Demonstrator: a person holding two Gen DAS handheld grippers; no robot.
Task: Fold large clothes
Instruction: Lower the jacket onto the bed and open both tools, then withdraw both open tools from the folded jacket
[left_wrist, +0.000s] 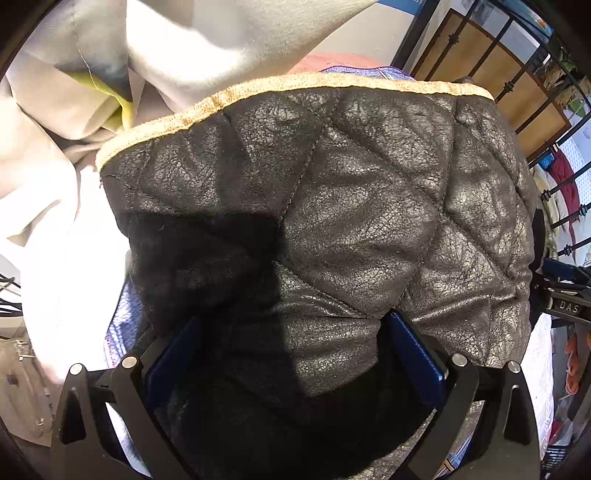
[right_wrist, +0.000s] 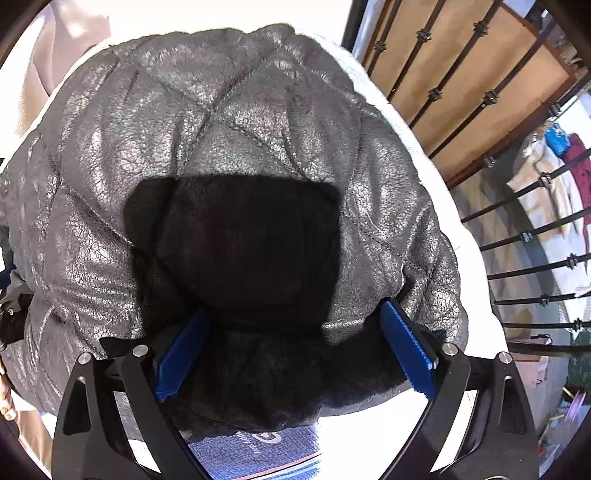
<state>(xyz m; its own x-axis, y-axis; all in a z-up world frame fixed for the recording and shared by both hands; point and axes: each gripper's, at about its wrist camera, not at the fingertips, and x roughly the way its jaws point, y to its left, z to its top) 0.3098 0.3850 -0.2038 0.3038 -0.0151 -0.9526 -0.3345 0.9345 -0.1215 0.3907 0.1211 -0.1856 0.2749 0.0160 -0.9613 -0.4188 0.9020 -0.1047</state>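
Mostly, quilted jacket (left_wrist: 332, 221) bulk (edges cropped) hides both grippers' fingertips.

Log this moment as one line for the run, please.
task: fold large clothes | item: black quilted jacket | left tongs: open, jacket between pads | right tongs: open, jacket between pads | nearby: beige cloth, metal railing

Supporting surface is covered by a blue-patterned cloth (right_wrist: 255, 458), possibly a bedsheet. A black quilted jacket (right_wrist: 229, 155) is laid directly on it; pale fabric (left_wrist: 55, 206) is heaped beside the jacket.
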